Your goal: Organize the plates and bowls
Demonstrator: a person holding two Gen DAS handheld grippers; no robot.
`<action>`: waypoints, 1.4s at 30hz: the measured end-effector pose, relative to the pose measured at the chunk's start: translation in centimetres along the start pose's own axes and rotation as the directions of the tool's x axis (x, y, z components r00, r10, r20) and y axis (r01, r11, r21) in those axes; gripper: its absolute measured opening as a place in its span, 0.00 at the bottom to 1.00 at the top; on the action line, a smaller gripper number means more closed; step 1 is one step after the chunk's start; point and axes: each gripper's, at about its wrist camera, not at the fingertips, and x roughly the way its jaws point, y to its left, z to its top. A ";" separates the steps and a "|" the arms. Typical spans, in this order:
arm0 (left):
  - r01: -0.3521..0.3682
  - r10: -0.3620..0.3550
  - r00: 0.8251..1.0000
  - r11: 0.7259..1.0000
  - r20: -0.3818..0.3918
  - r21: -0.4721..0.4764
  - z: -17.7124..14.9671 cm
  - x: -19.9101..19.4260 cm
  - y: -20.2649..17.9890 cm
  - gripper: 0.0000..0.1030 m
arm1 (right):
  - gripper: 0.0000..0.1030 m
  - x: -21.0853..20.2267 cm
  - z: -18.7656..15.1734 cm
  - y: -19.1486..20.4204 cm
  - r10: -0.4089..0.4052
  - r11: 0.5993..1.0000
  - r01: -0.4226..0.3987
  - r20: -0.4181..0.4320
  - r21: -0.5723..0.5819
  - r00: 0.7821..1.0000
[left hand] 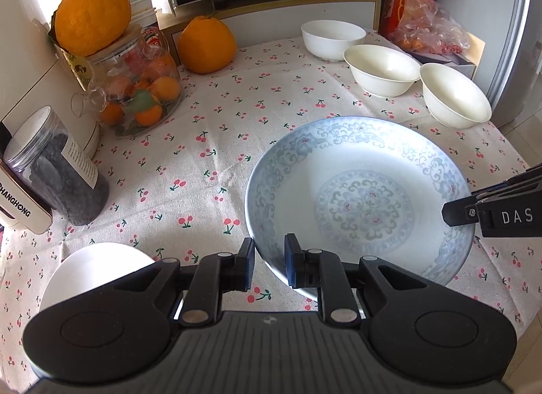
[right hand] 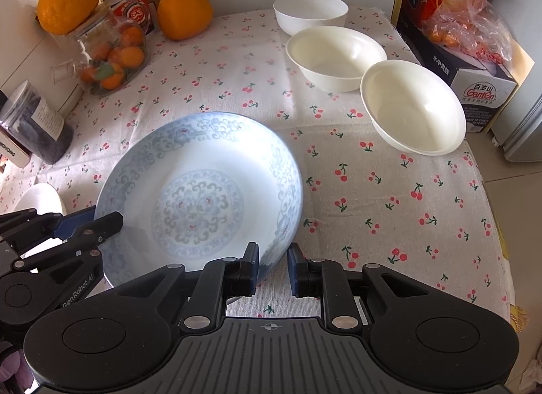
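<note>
Both grippers are on the one dish: the left gripper [left hand: 269,263] has its blue pads pinched on the near left rim of the blue-patterned plate [left hand: 362,197], one pad inside the rim and one outside, and the right gripper [right hand: 273,268] is clamped the same way on the plate's near right rim [right hand: 200,197]. In the left wrist view the right gripper's black fingertips [left hand: 457,213] come in over the plate's right edge; in the right wrist view the left gripper [right hand: 91,224] grips the opposite side. The plate sits tilted over the cherry-print tablecloth [right hand: 372,191], its far edge higher than the near one; whether any of it touches the cloth I cannot tell. Beyond it, three white bowls run in a row toward the back right: the nearest [right hand: 413,106], the middle one [right hand: 335,55] touching it, the farthest [right hand: 310,11] just behind. Another white dish [left hand: 98,275] lies on the cloth near the left gripper. At the back left stands a glass jar of oranges [left hand: 142,92] with a big orange [left hand: 93,15] on top, another orange [left hand: 206,43] beside it, and a jar of dark contents [left hand: 61,170] nearer.
</note>
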 end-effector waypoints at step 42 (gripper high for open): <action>0.011 -0.010 0.999 1.000 0.045 -0.014 0.2 -0.3 1.0 0.09 | 0.05 -0.1 0.2 -1.6 0.017 1.000 -0.016 0.114 -0.010 0.993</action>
